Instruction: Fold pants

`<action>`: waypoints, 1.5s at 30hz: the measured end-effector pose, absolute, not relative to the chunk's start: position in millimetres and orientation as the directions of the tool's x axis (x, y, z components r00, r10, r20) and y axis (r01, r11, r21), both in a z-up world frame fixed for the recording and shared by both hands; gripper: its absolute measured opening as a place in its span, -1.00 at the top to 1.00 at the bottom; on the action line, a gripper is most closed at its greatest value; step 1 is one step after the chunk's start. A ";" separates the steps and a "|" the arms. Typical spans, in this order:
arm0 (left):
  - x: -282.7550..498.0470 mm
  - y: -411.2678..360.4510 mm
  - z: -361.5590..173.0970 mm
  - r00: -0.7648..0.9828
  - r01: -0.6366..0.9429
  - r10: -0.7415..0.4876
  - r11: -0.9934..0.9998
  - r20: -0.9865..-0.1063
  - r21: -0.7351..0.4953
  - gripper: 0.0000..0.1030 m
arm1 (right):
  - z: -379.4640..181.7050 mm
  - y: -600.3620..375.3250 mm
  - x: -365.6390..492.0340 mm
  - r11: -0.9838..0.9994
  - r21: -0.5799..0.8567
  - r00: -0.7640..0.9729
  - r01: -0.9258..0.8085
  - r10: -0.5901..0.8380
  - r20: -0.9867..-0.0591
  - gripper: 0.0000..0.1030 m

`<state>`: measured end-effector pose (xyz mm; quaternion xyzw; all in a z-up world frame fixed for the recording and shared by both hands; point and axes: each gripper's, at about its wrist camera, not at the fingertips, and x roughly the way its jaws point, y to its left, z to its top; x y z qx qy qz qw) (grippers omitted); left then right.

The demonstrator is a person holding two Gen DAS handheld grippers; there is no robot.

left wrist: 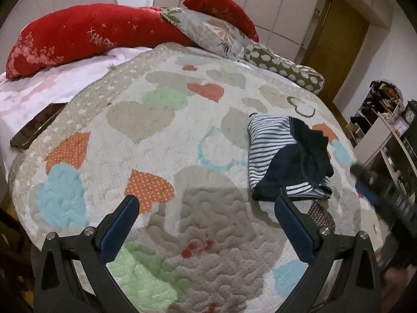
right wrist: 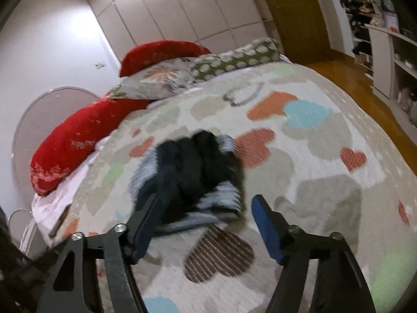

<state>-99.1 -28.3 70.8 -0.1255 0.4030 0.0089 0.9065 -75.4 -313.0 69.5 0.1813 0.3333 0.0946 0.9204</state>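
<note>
Standing wide apart nearest the lens, the two blue pads of the left gripper (left wrist: 206,210), with nothing between them except the heart-patterned quilt (left wrist: 146,120). Lying as a crumpled heap on that quilt, the pants (left wrist: 284,154), navy and striped, just beyond the right-hand pad in the left wrist view and not touched by it. Hovering close over the same heap in the right wrist view, the right gripper (right wrist: 203,208), jaws apart and pressing on nothing; picture blurred there, so contact with the cloth not clear.

Risks, judging from this:
- Bunched layers probably hiding the waistband and leg ends, so possibly pinching several layers together and lifting a lump instead of one edge.
- Left gripper sitting off to the side, perhaps closing on the quilt instead of the garment.
- Both tools coming near the same small heap, perhaps bumping each other.
- Phone (left wrist: 36,130) resting near the quilt edge, likely sliding if the quilt is dragged.
</note>
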 end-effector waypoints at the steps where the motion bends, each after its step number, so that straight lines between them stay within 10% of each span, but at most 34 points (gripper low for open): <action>1: -98.9 -28.3 70.0 0.673 -0.117 -0.087 0.968 -0.735 -0.222 -1.00 | 74.2 -310.2 -70.5 0.909 0.410 0.756 -0.079 0.323 -0.569 -0.26; 6: -100.1 -28.1 71.0 0.672 -0.109 -0.091 0.969 -0.735 -0.220 -1.00 | 74.4 -295.6 -31.7 0.824 0.533 0.665 -0.193 0.509 -0.546 -0.13; 10: -101.9 -25.7 74.6 0.681 -0.109 -0.084 0.971 -0.728 -0.214 -1.00 | 32.0 -300.4 -3.6 0.885 0.465 0.598 -0.026 0.386 -0.702 -0.13; 14: -100.4 -25.0 74.5 0.679 -0.117 -0.075 0.971 -0.730 -0.209 -1.00 | 26.1 -326.3 -24.3 0.821 0.570 0.624 0.030 0.430 -0.653 -0.13; 45: -106.4 -64.2 71.3 0.653 -0.021 -0.024 0.999 -0.757 -0.050 -1.00 | 29.1 -297.9 -100.5 0.966 0.252 0.677 -0.054 0.221 -0.702 -0.36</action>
